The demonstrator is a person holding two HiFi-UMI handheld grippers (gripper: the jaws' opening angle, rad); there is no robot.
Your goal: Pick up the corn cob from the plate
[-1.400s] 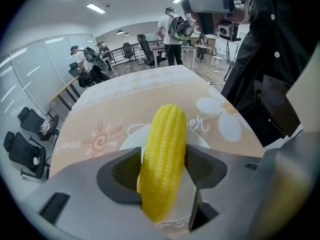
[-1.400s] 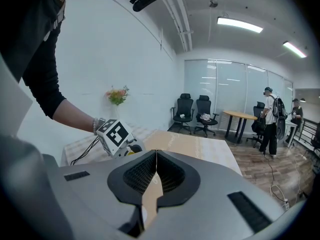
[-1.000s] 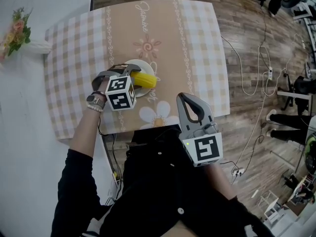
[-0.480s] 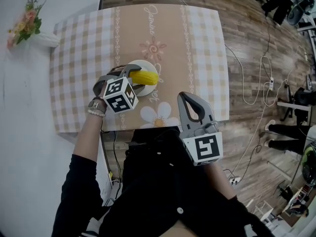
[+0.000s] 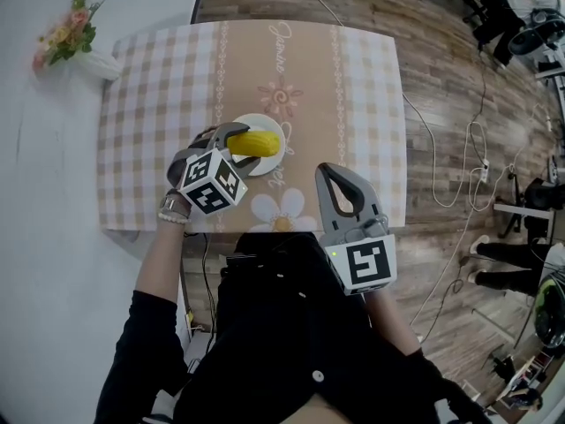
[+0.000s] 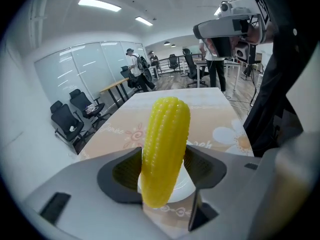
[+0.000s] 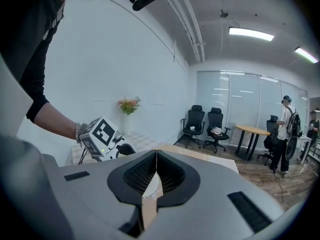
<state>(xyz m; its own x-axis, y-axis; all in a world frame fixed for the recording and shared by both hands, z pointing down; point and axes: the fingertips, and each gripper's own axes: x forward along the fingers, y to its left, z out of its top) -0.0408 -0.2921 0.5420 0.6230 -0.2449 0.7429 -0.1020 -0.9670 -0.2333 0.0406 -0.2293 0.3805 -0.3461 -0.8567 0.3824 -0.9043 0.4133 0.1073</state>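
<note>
Left gripper view is filled by the bumpy yellow corn (image 6: 167,129), clamped between the left gripper's (image 6: 162,160) ribbed jaws over the round white plate (image 6: 185,186), near the checked table's (image 5: 141,131) front edge, where the right gripper (image 7: 156,176) is held shut, empty.

Two grippers were counted, the left gripper (image 5: 242,144) and the right gripper (image 5: 334,180), each bearing one marker cube. One corn cob (image 5: 257,143) sat between the left fingers (image 6: 120,171), with one white plate (image 5: 252,122) just beneath them. There was one tabletop (image 5: 353,104), one vase of flowers (image 5: 81,49) well apart from both pairs of fingers, and two black office chairs (image 7: 194,119) far beyond the right fingers.
</note>
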